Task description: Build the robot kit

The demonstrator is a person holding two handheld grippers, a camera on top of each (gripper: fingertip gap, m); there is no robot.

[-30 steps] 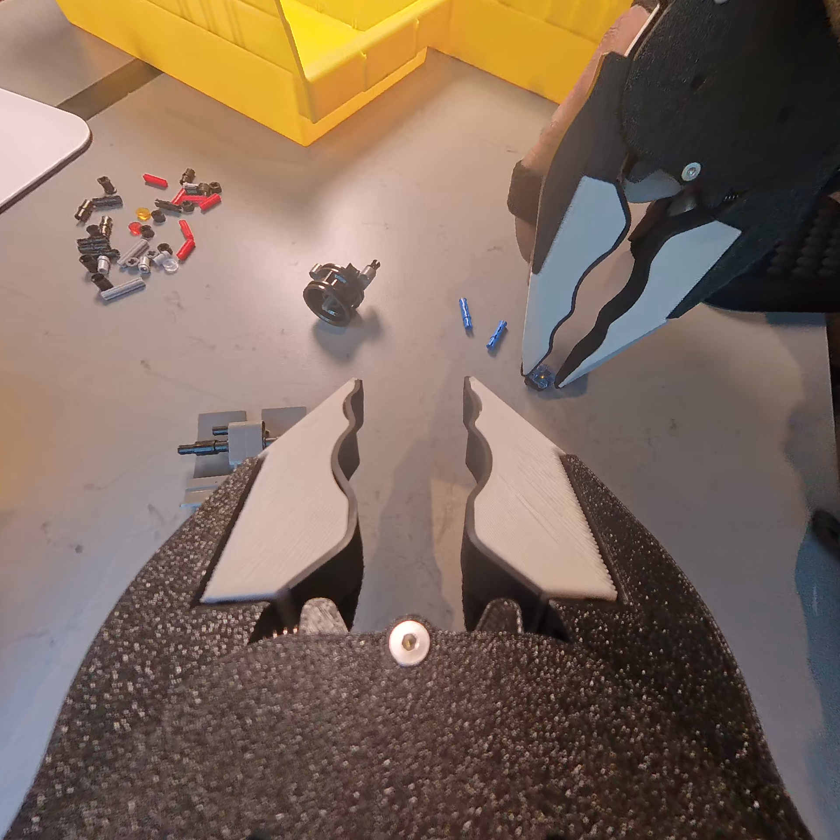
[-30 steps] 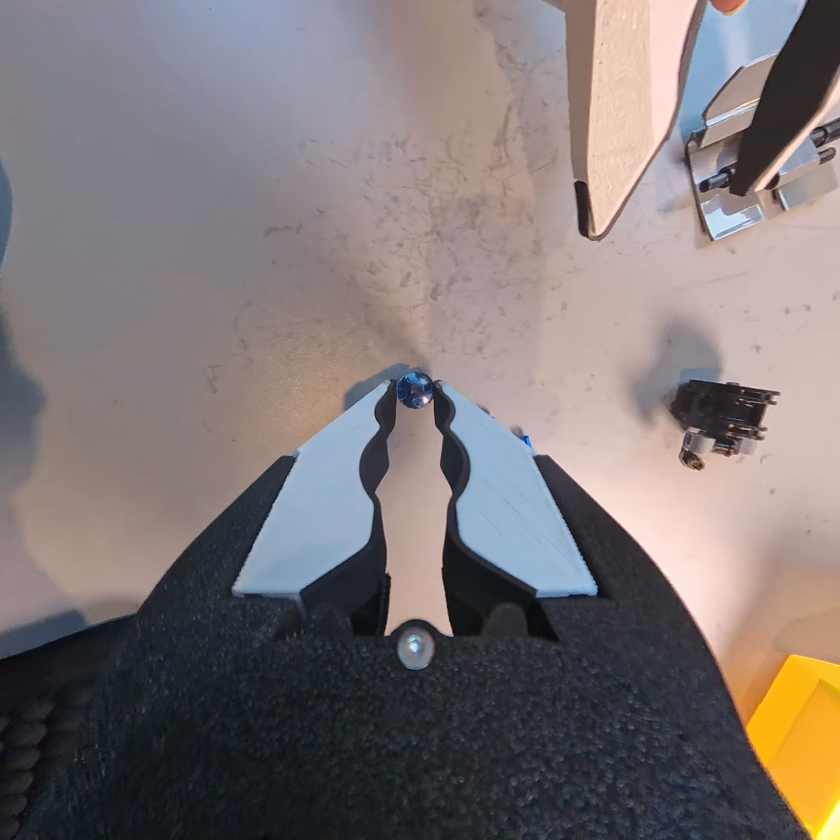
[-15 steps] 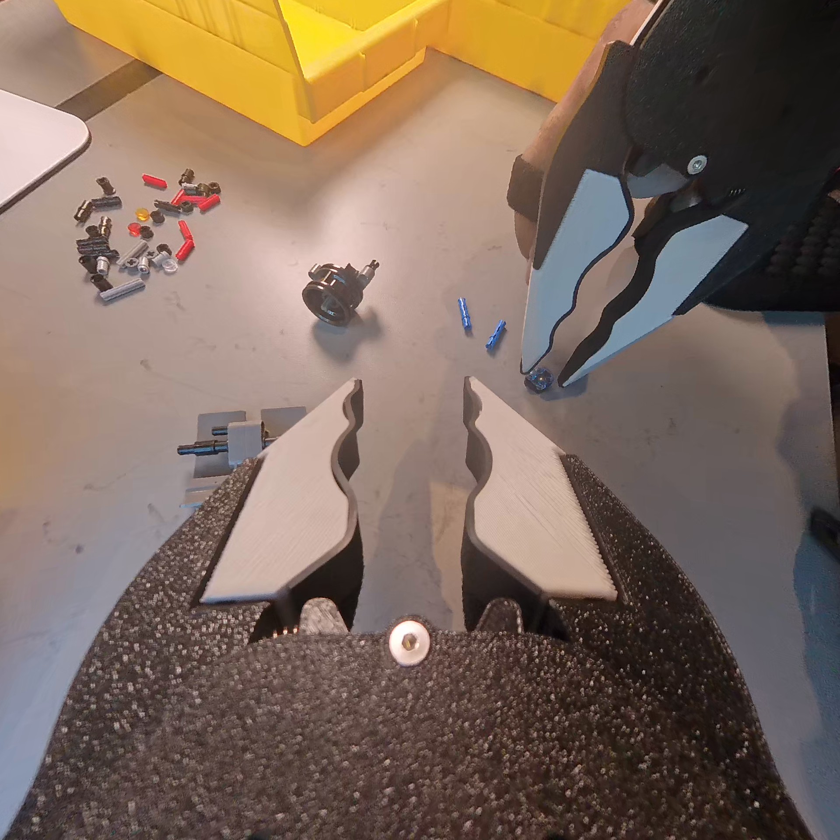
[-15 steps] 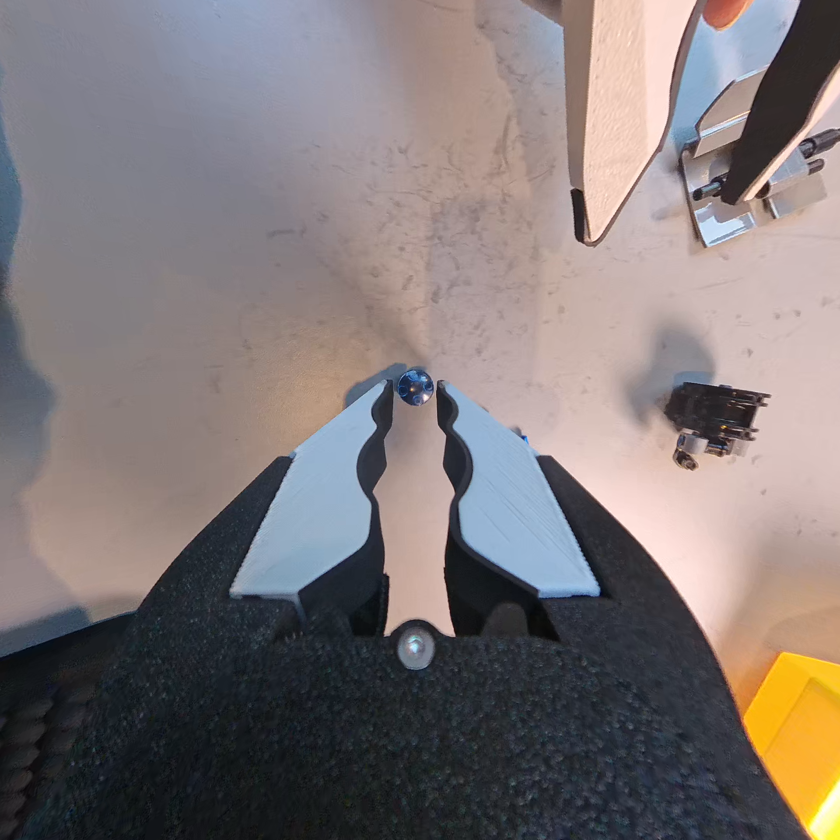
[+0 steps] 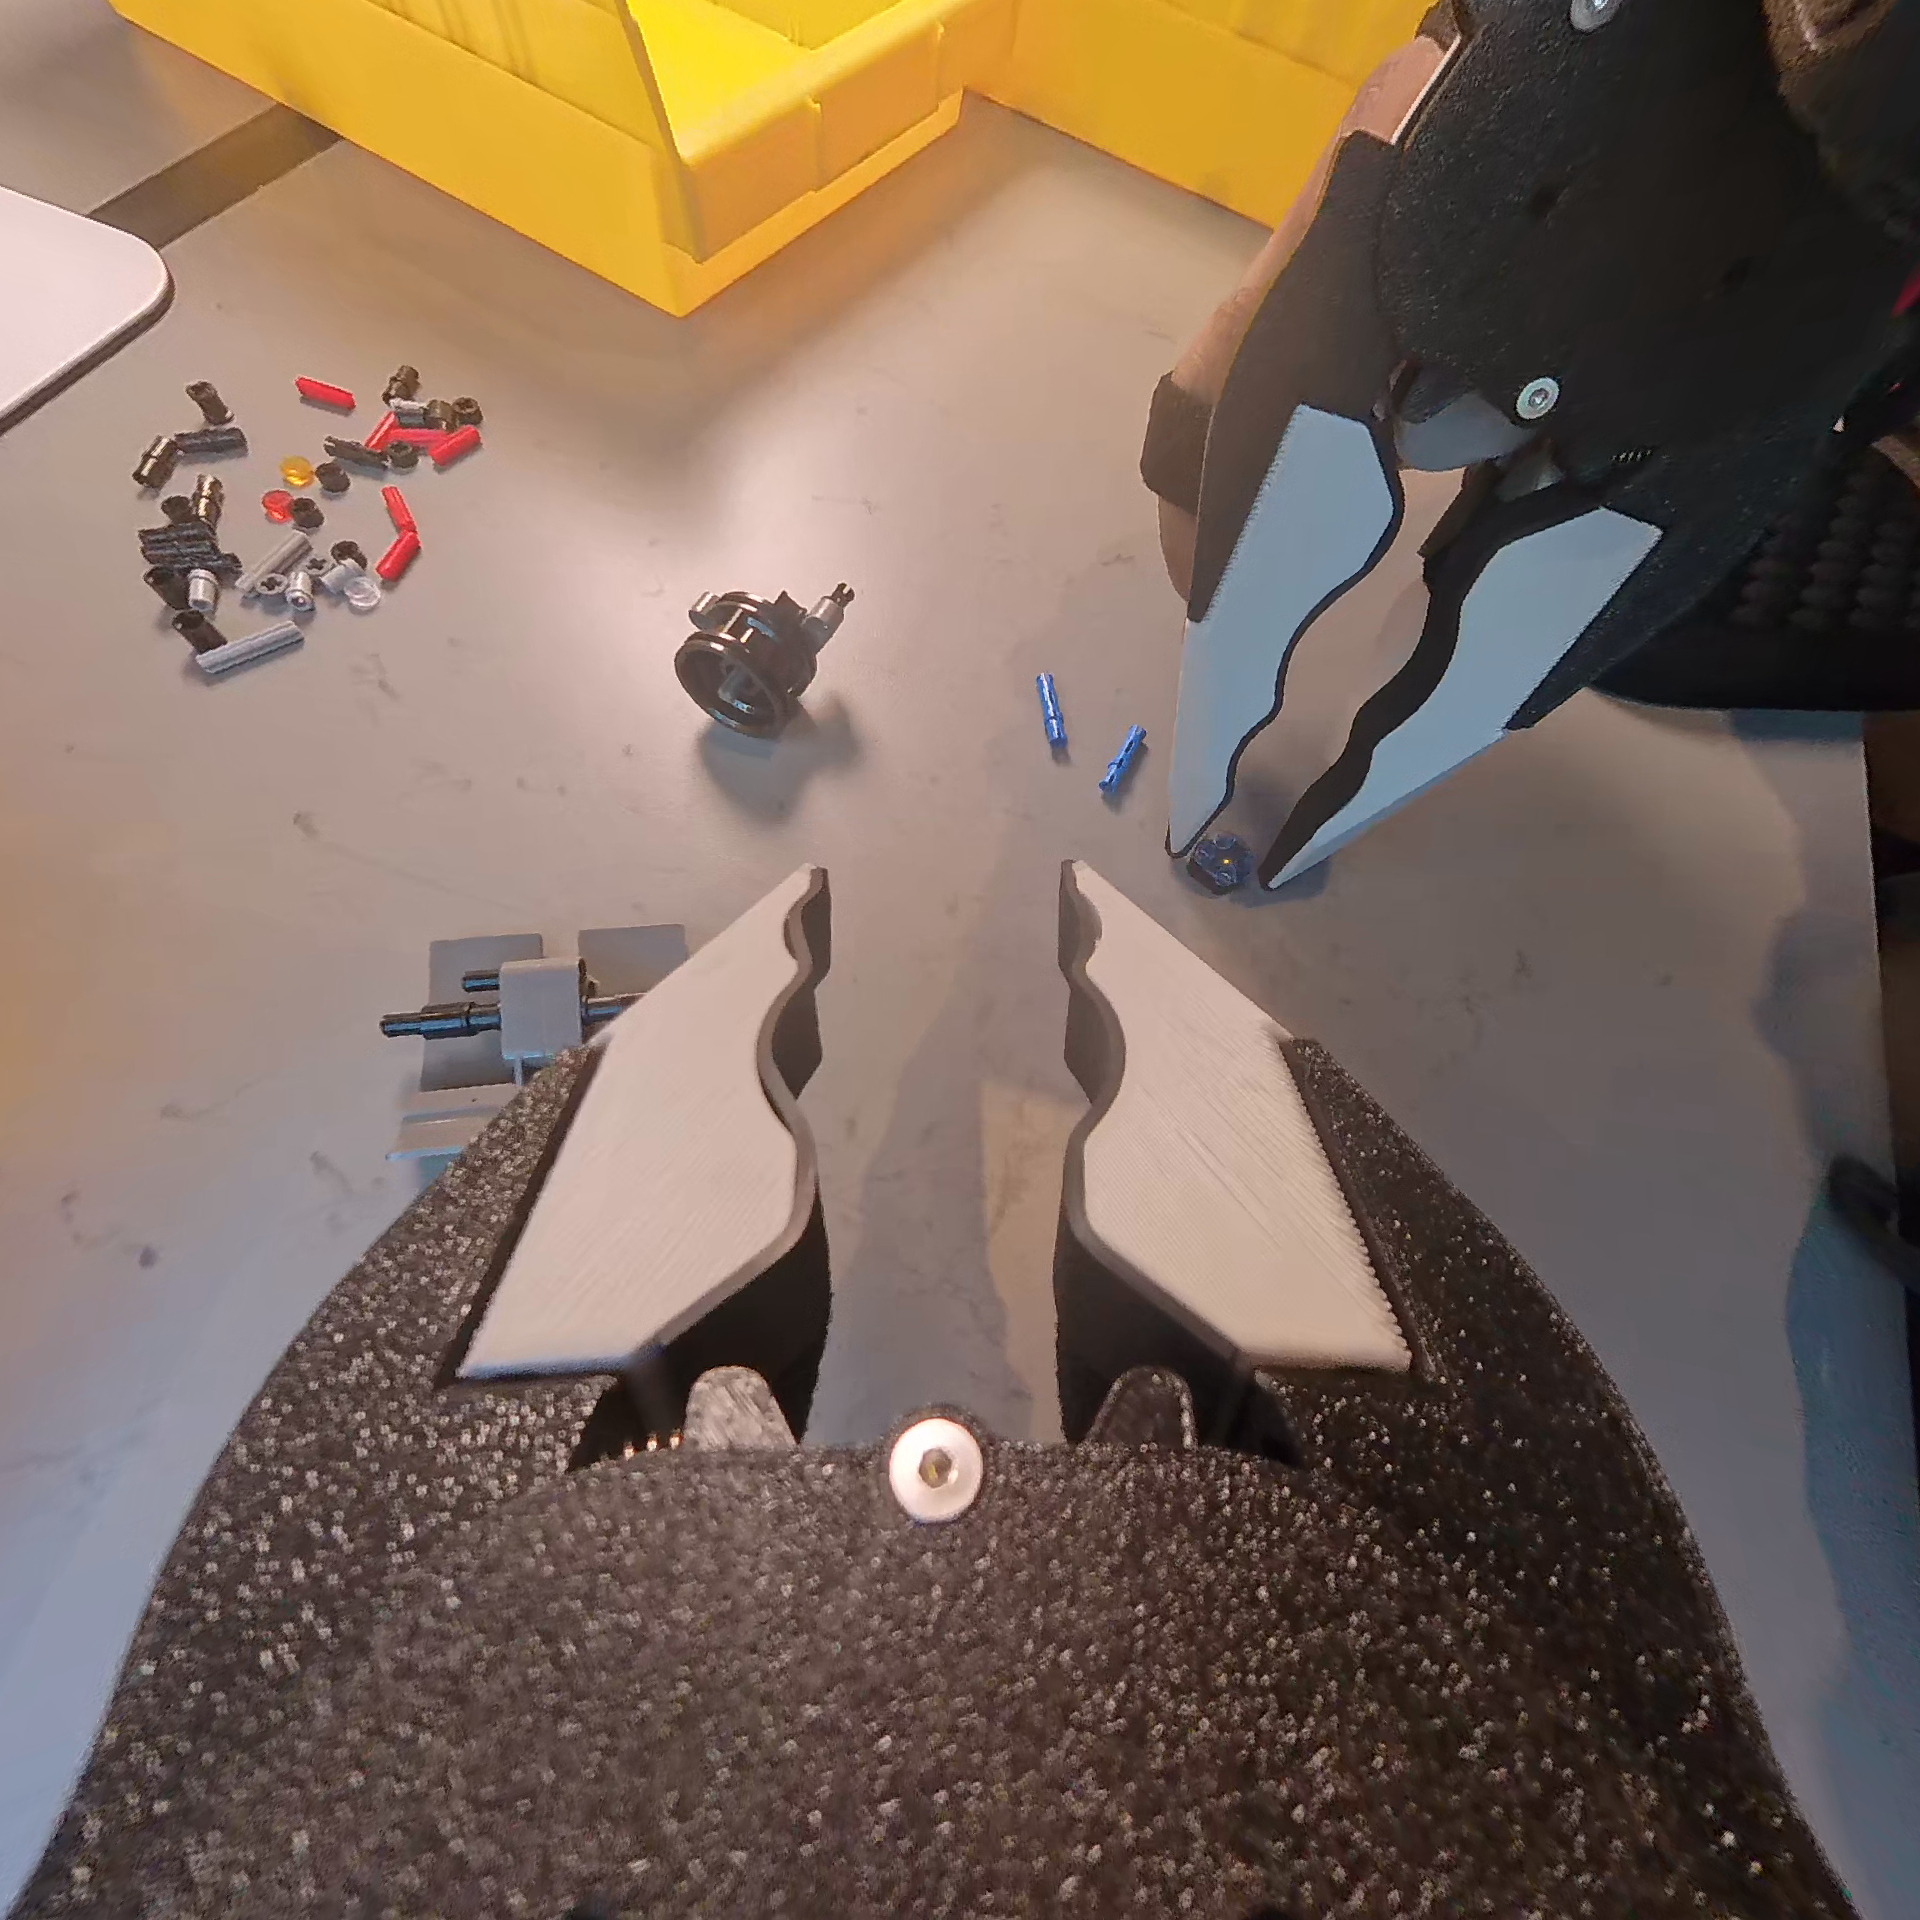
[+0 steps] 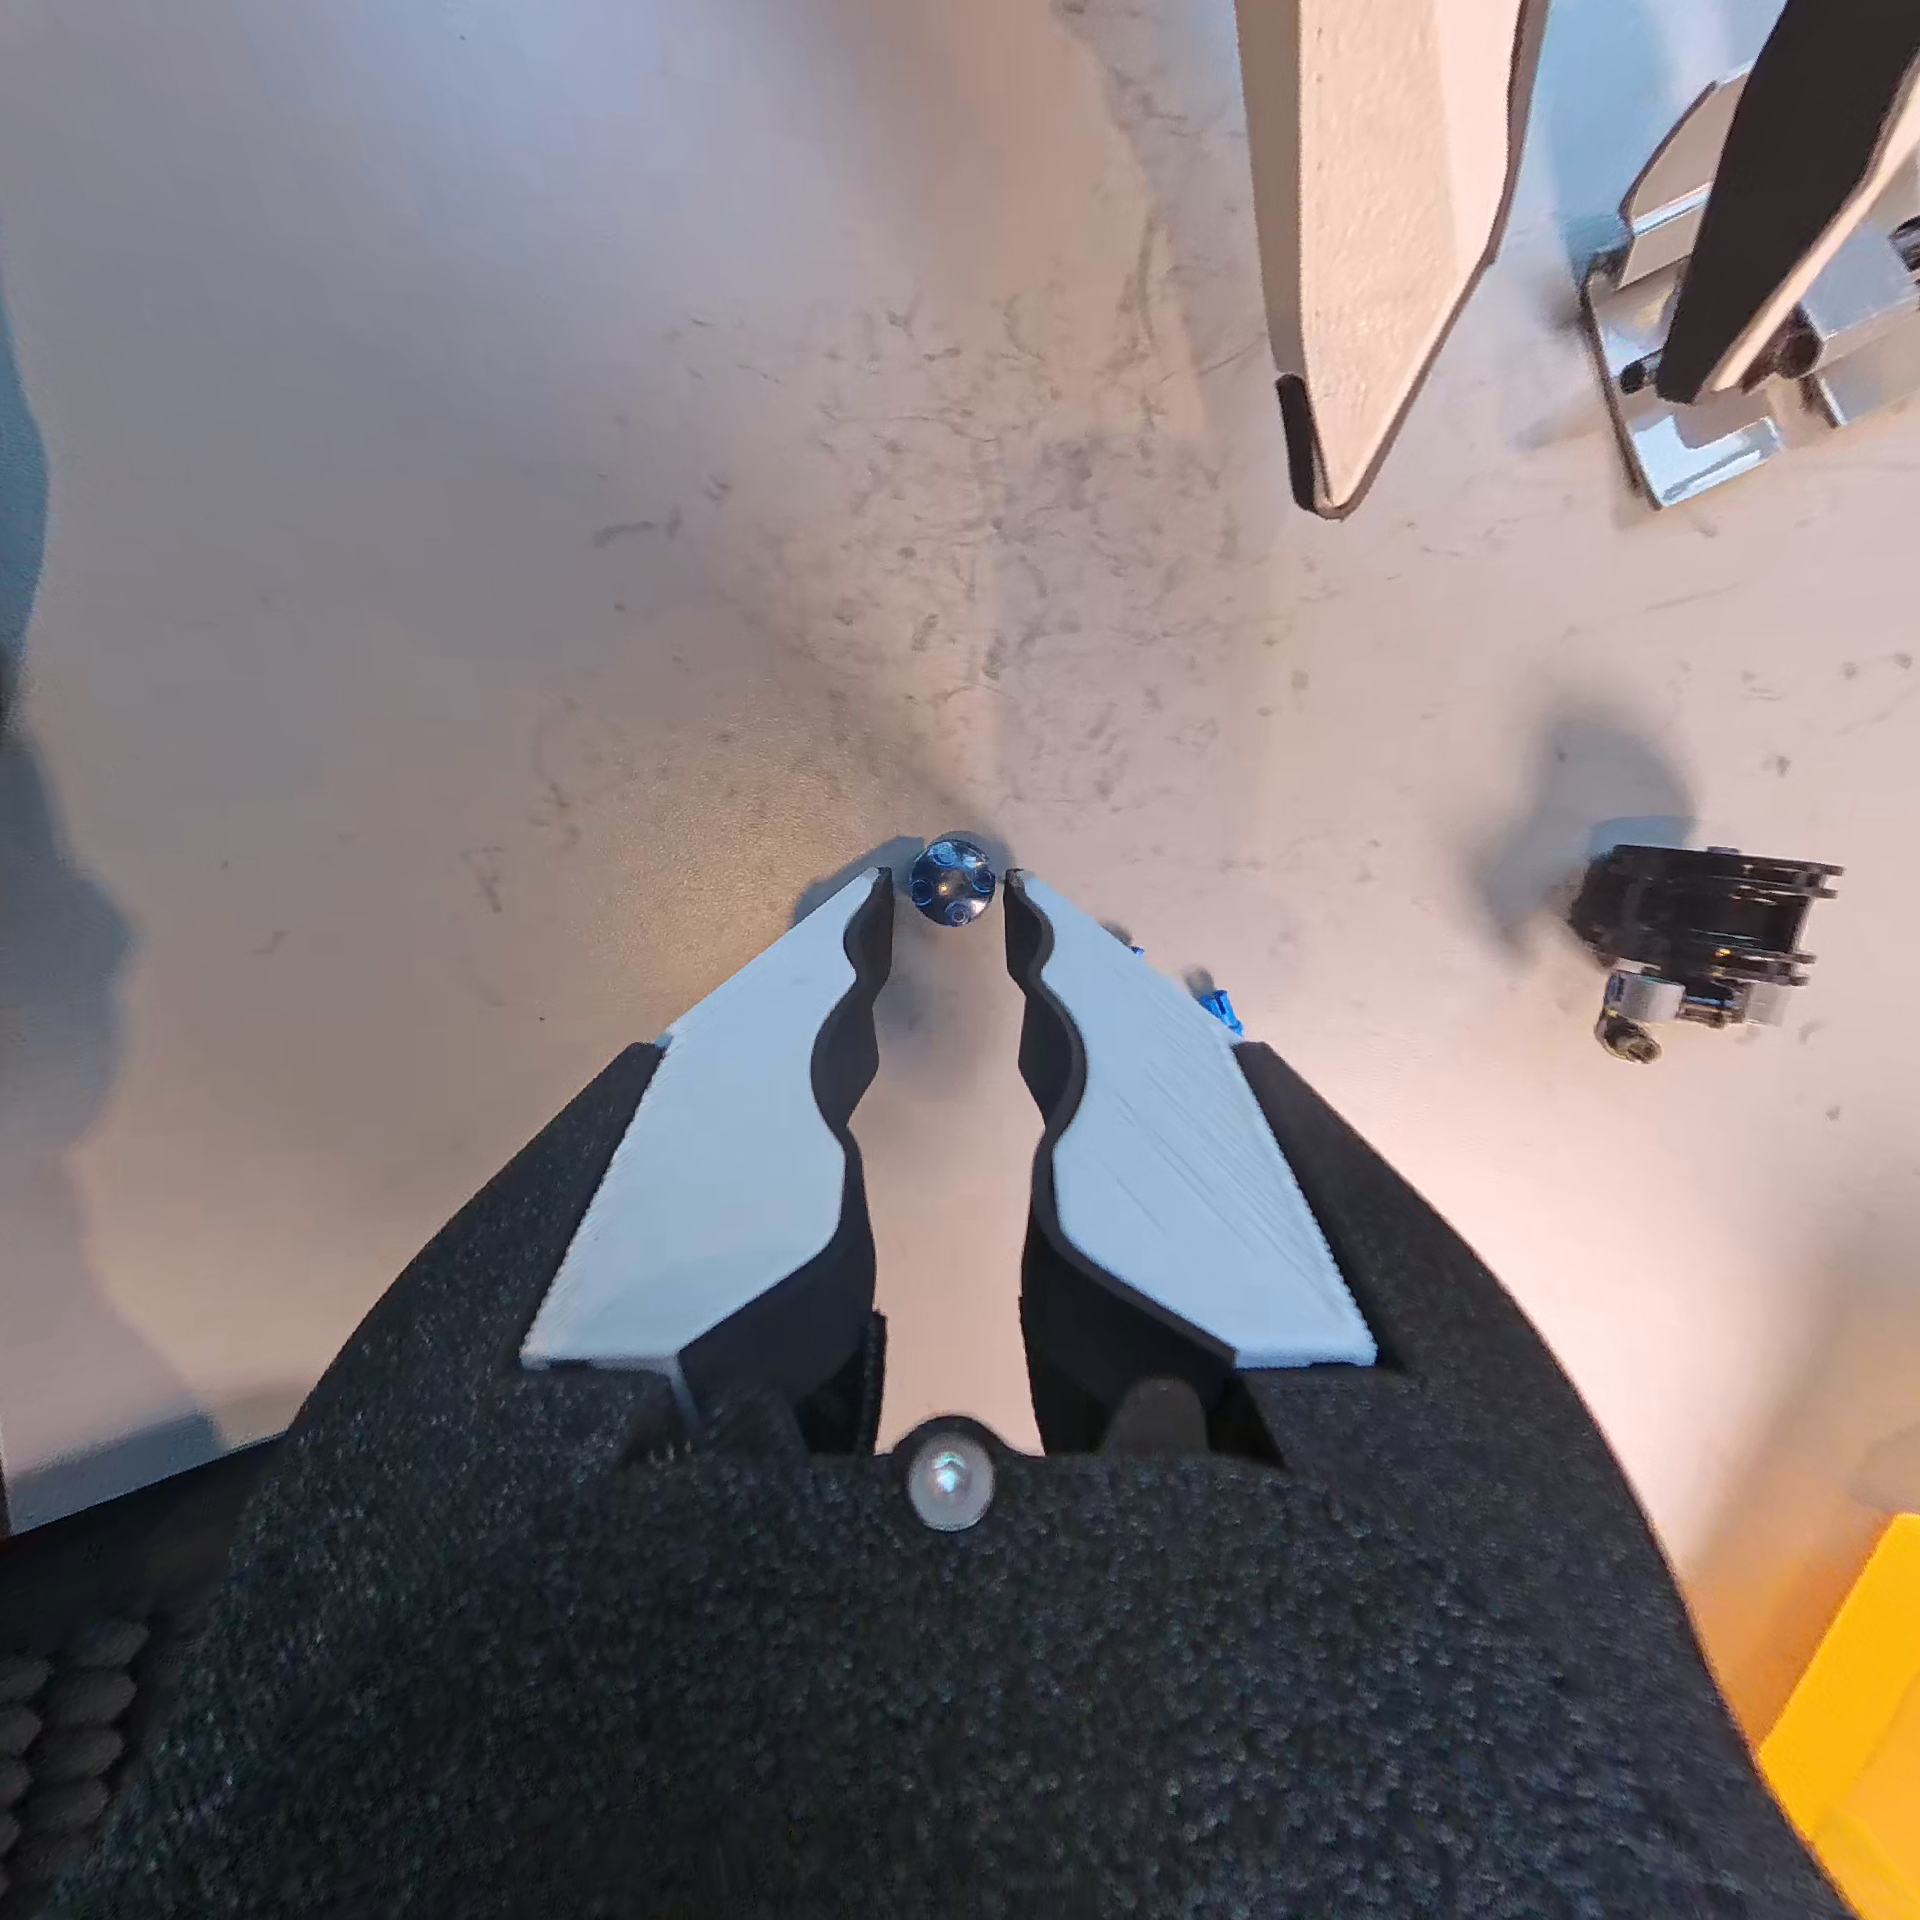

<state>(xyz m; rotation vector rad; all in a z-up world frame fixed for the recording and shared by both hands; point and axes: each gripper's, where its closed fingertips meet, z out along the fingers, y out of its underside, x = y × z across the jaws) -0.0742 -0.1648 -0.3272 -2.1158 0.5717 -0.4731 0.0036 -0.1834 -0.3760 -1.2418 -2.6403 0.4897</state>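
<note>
Two grippers, both open: your right gripper (image 6: 948, 891) straddles the small blue round piece (image 6: 950, 883) on the bench (image 6: 520, 520), ungrasped; your left gripper (image 5: 943, 906) hovers empty near the grey bracket assembly (image 5: 520, 1013).

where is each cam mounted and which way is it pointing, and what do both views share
Left wrist view: sits on the left gripper, looking forward and down over the grey table; its open fingers show, with the right gripper beyond.
Right wrist view: sits on the right gripper, looking steeply down; its fingers flank a small blue round piece.
Shared: the blue piece, black wheel part, grey bracket assembly, yellow bins.
</note>
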